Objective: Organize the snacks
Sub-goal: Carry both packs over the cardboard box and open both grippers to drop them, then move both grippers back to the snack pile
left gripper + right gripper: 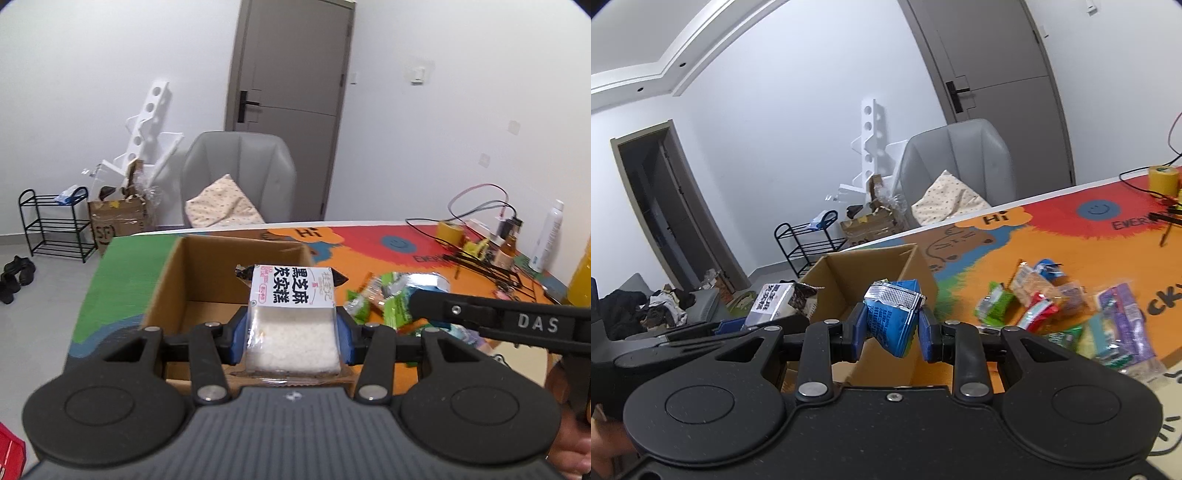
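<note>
Nearest, left gripper clamped on a clear-wrapped white rice-cake packet, blue pads pressing both sides, label end pointing to 12 o'clock. Likewise right gripper clamped on a blue foil snack pouch, crimped silver seam uppermost. Just beyond both, at 12 o'clock, an open cardboard box on the colourful desk, both packets held above its near edge. Farther out, at 2 o'clock, a loose heap of snack packets on the desk. Farthest, a grey chair and a door.
</note>
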Available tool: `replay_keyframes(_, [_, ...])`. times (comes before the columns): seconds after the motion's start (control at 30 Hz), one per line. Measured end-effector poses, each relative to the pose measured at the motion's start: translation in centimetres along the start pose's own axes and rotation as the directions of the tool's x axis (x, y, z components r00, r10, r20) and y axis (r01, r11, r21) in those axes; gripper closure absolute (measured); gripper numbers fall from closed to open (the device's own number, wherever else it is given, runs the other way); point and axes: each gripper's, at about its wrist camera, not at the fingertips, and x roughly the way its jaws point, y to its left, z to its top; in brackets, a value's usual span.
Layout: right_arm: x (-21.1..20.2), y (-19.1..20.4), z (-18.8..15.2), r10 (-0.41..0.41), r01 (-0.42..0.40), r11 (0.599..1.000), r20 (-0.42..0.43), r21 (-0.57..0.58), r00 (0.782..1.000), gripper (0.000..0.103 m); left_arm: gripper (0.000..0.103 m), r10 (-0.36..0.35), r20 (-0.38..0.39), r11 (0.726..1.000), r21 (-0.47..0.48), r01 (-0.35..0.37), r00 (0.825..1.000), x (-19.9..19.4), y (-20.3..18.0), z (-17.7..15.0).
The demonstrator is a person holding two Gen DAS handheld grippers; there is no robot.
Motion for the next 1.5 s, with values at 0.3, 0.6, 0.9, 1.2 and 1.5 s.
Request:
replay_keyframes(0.3, [2.0,1.5,0.1,0.027,-0.027,1.0,-0.027,-0.007,0.999,0.076,0.056,0.051,-0.01,0.998,-0.041,-0.051,0.999,0.7,3.4,0.3])
replay_keyframes(0.6, [3.4,2.9,0.3,0.043,-0.044,0.999,-0.043,-0.02,0.998,0.076,0.05,0.089,-0.001,0.995,-0.043,-0.089,0.996,1.1,4.4,0.8])
replay_keyframes(0.9, [4.7,4.8,0.4,0.072,-0.076,0.996,-0.073,-0.049,0.995,0.059,0.037,0.12,-0.018,0.987,-0.105,-0.121,0.993,-0.3,6.2,0.3])
replay_keyframes(1.2, [2.5,3.4,0.2,0.042,-0.043,0.999,-0.054,-0.02,0.998,0.056,0.016,0.132,-0.029,0.986,-0.099,-0.134,0.991,-1.1,5.8,-0.1])
replay_keyframes(1.5, [-0.5,-0.2,-0.2,-0.036,0.037,0.999,-0.041,0.017,0.999,0.05,0.009,0.1,-0.033,0.991,-0.087,-0.103,0.994,-1.2,3.5,-0.5])
